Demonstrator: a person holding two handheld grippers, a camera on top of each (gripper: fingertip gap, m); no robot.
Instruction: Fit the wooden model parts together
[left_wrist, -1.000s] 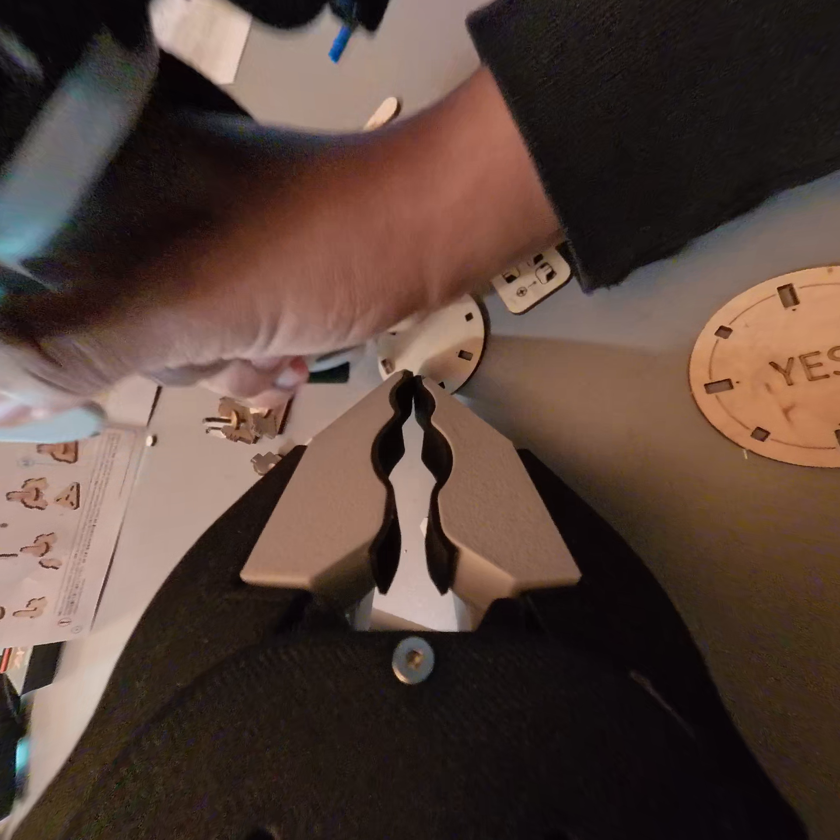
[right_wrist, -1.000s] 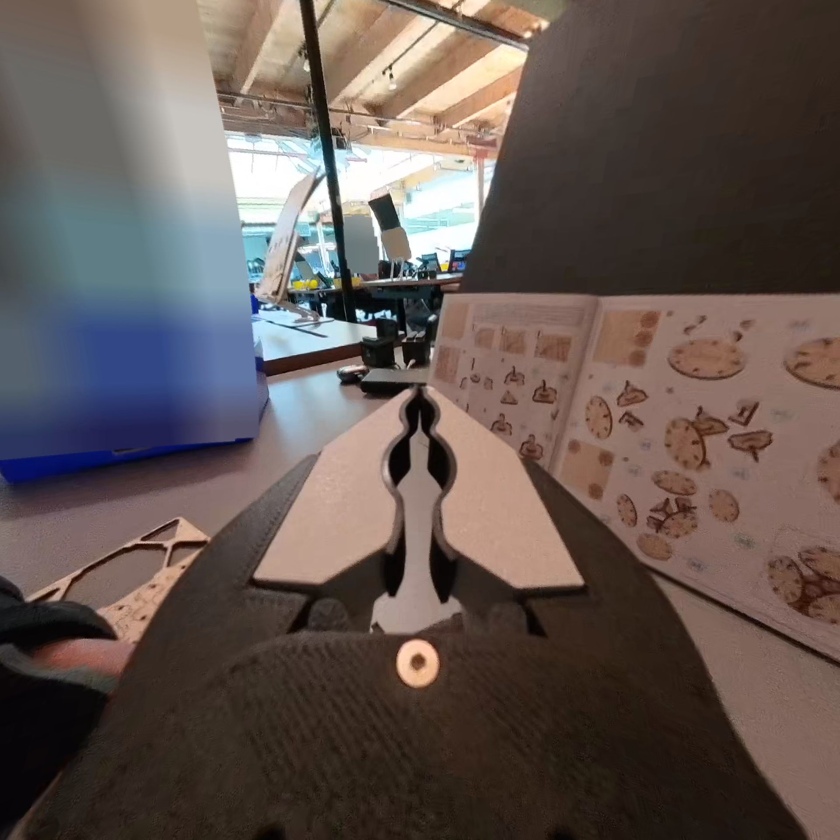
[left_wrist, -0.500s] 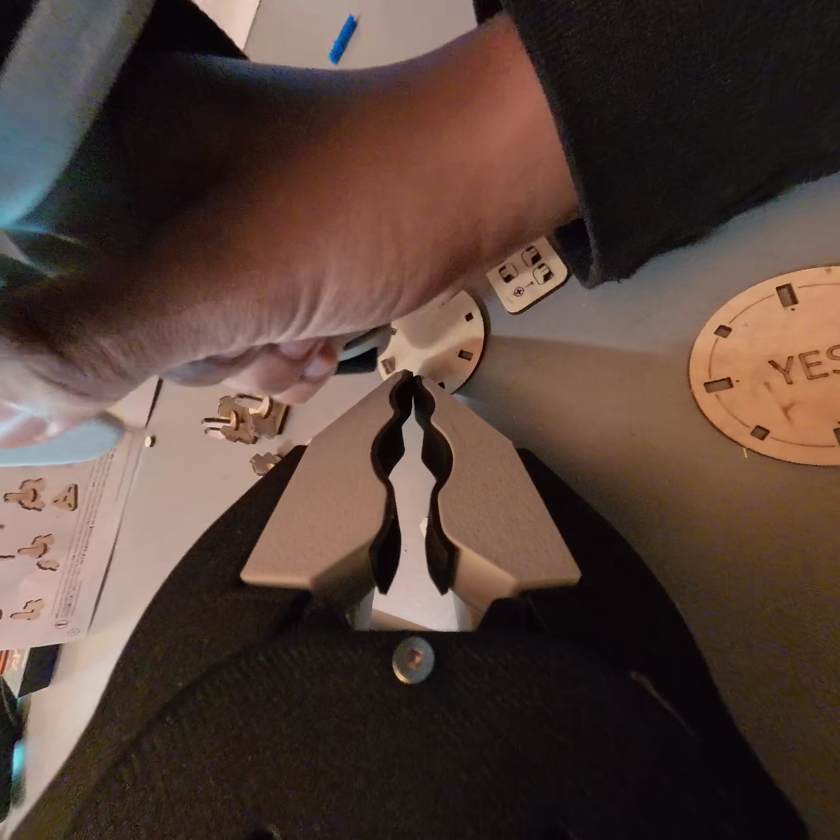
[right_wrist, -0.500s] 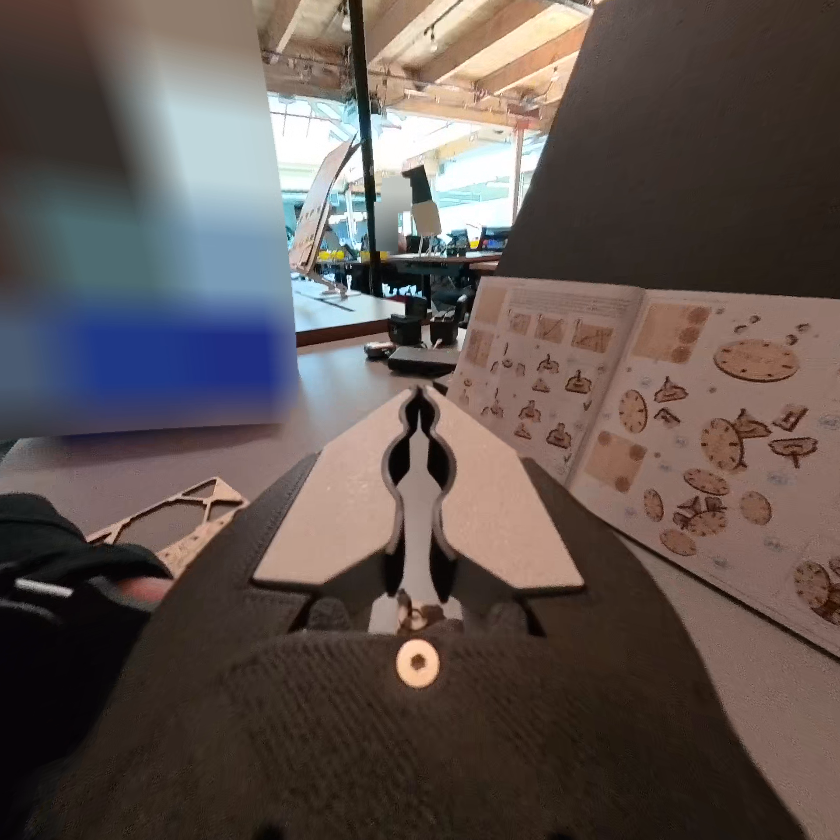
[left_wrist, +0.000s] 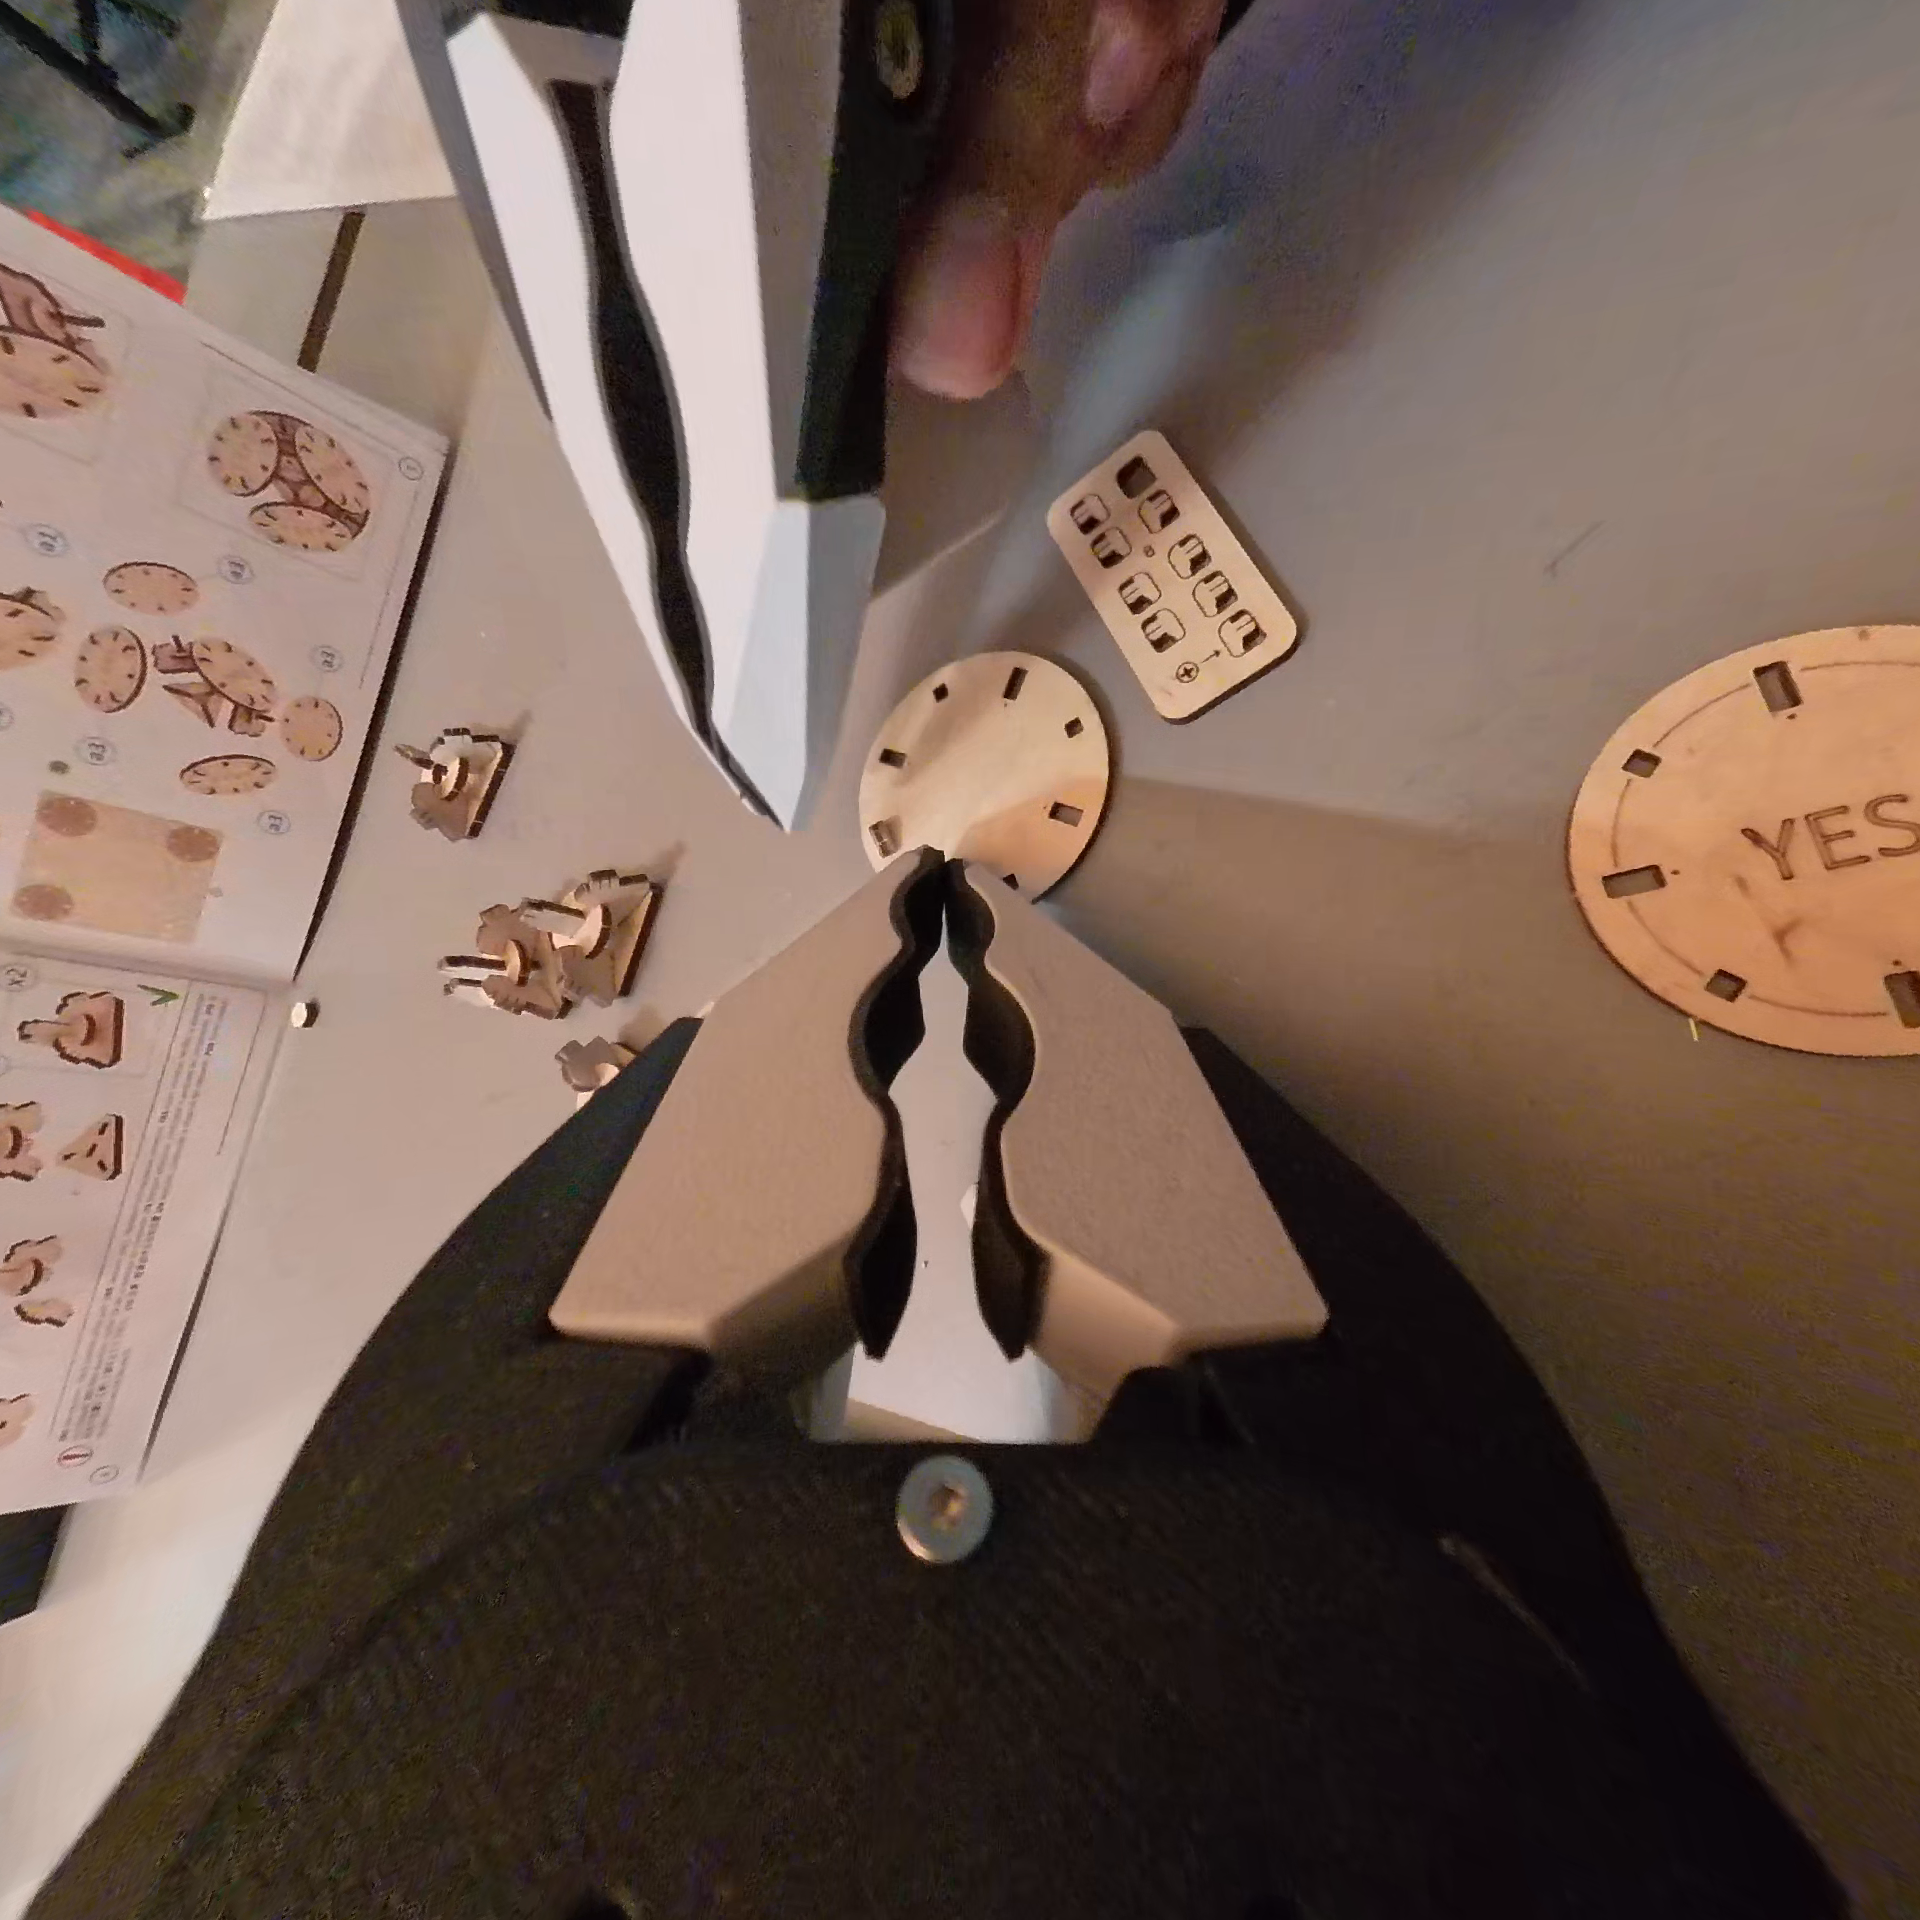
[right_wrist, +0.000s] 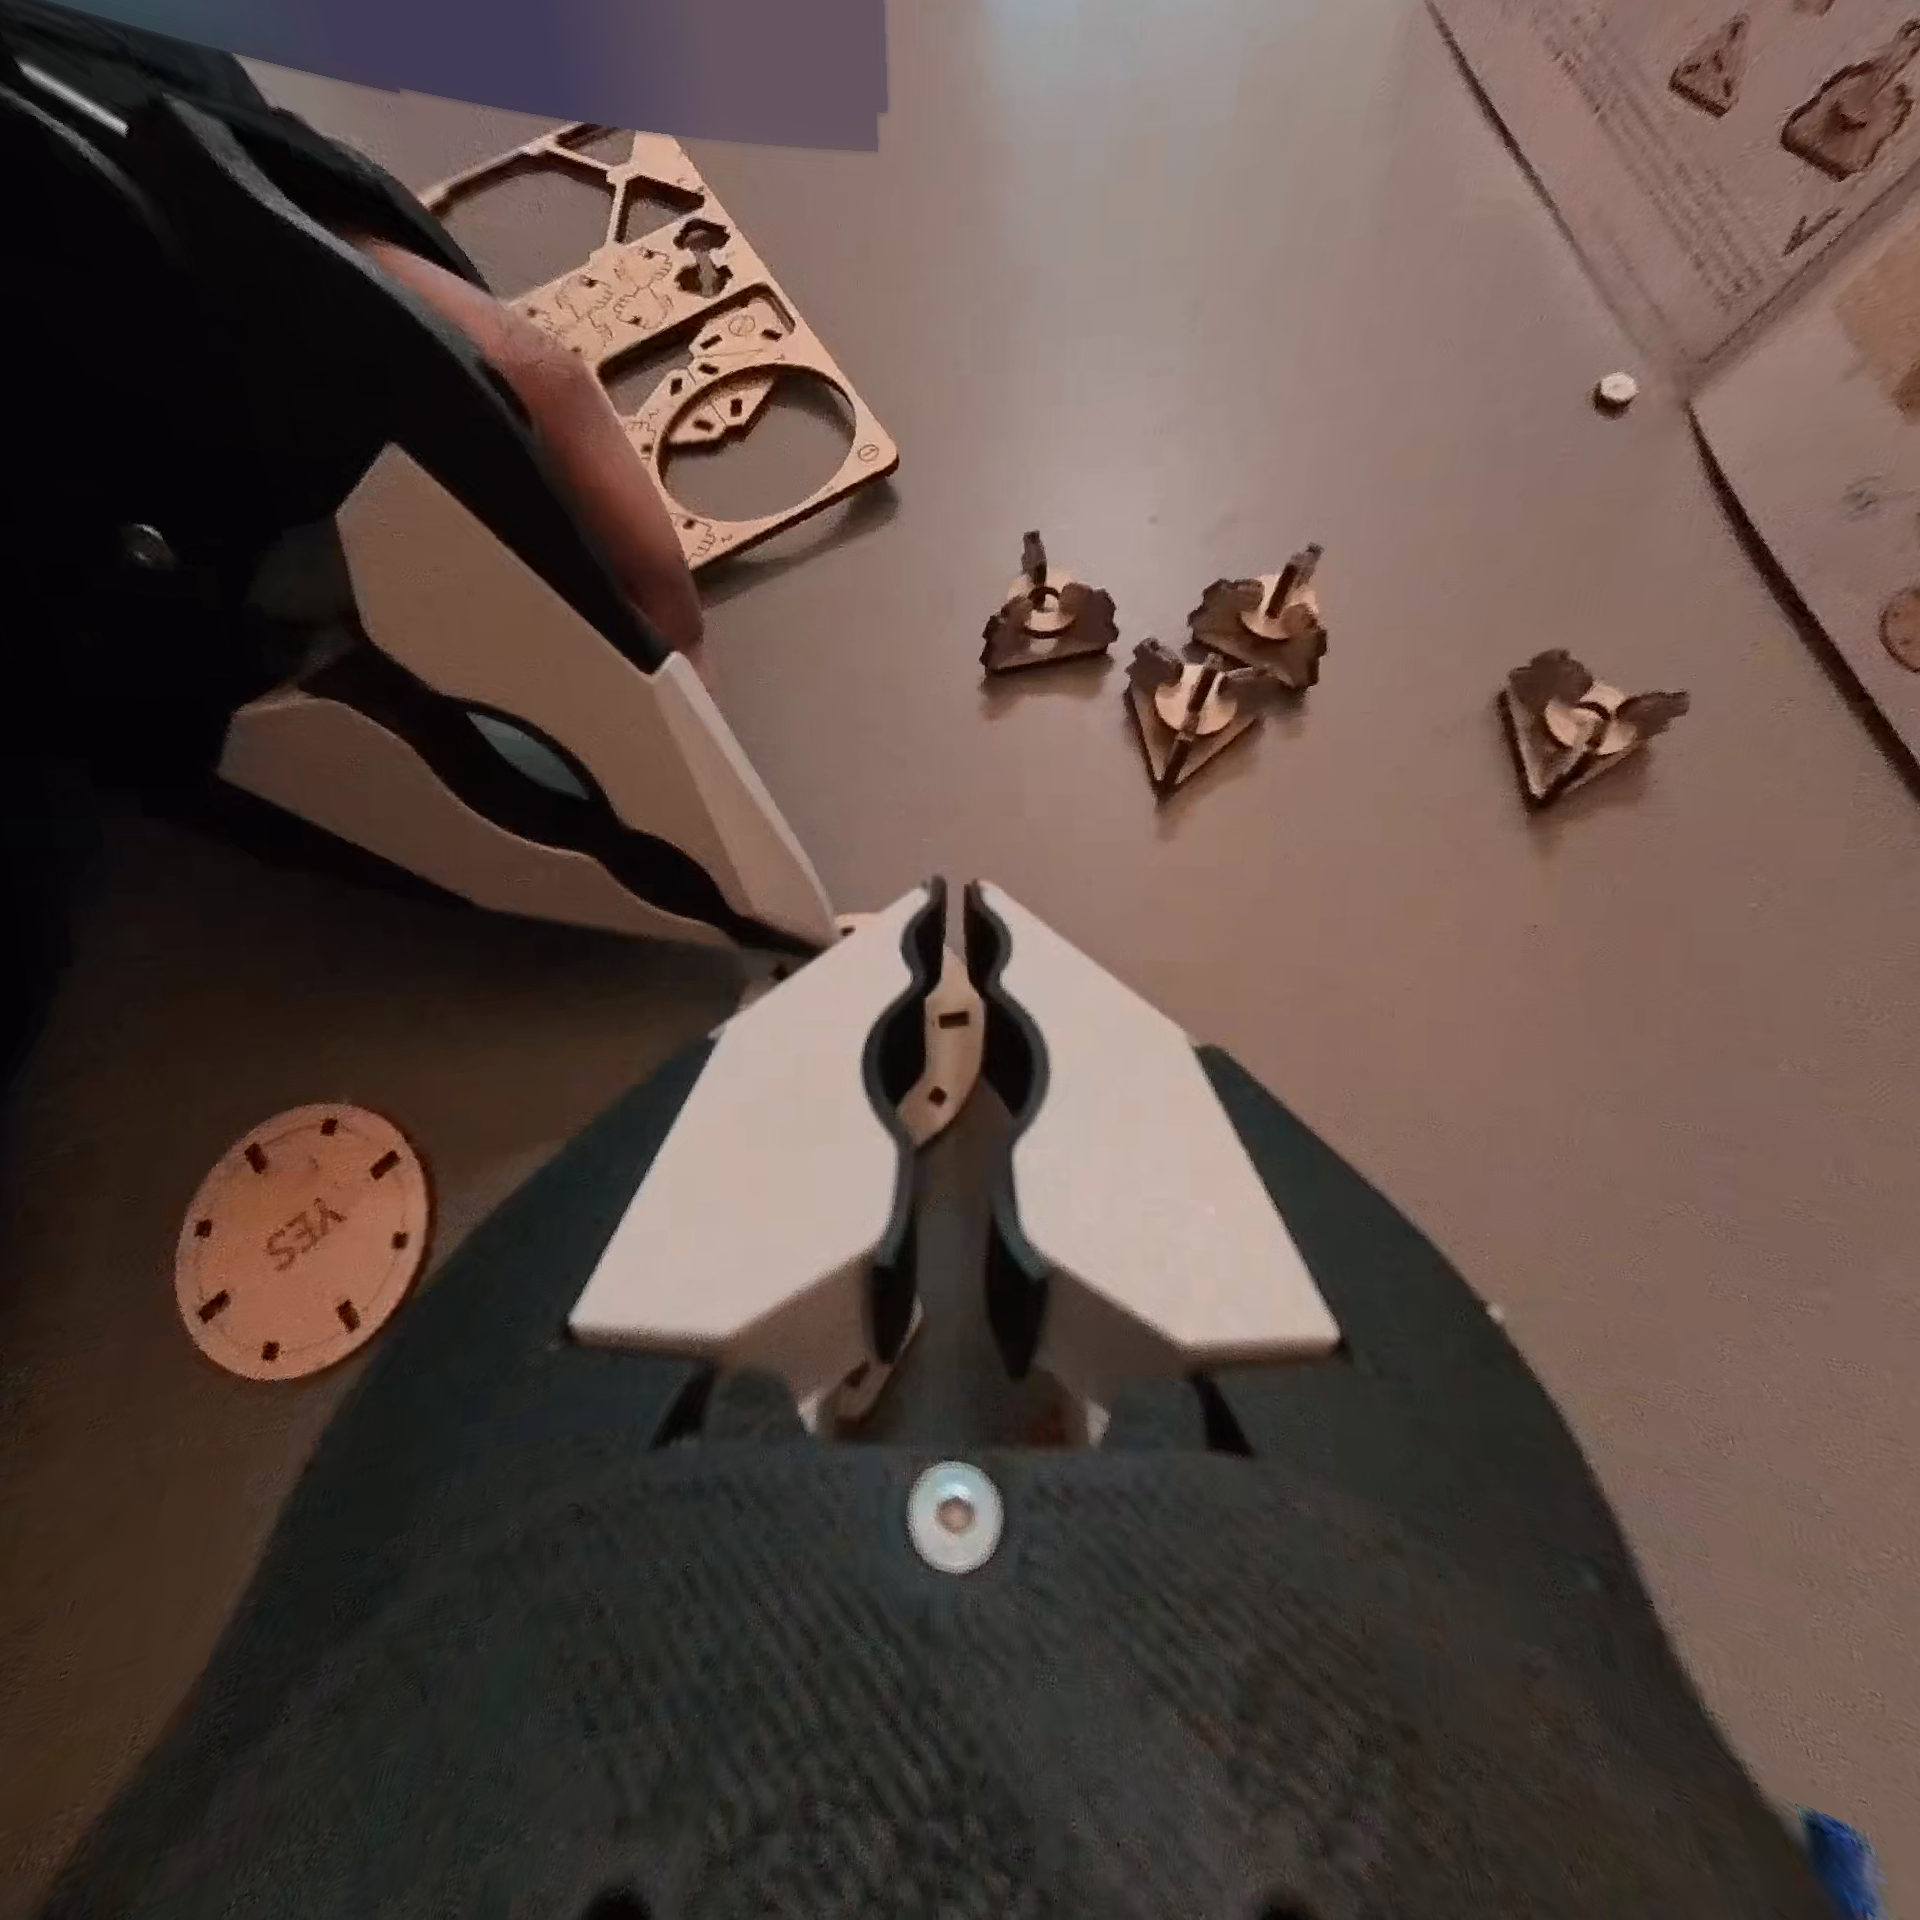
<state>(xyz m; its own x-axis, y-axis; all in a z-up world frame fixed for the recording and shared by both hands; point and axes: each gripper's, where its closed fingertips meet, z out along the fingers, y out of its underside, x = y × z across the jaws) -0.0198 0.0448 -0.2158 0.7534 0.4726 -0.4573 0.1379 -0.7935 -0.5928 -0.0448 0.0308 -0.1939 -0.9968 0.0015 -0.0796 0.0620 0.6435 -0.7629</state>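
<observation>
hovering both grippers over the small wooden disc

my left gripper (left_wrist: 940, 868) is fully closed with nothing in it, tips just at the edge of the small slotted disc (left_wrist: 987, 764) lying flat on the table (left_wrist: 1455, 1247). my right gripper (right_wrist: 954, 904) looks nearly closed right above that disc, which shows through the jaws; can't tell if it touches.

Each gripper (left_wrist: 940, 868) (right_wrist: 954, 894) is showing two pale grey wedge-shaped fingers (left_wrist: 769, 1132) lined with wavy black pads. Behind them, a textured black body is carrying one silver hex screw (left_wrist: 943, 1522) at its centre.
</observation>
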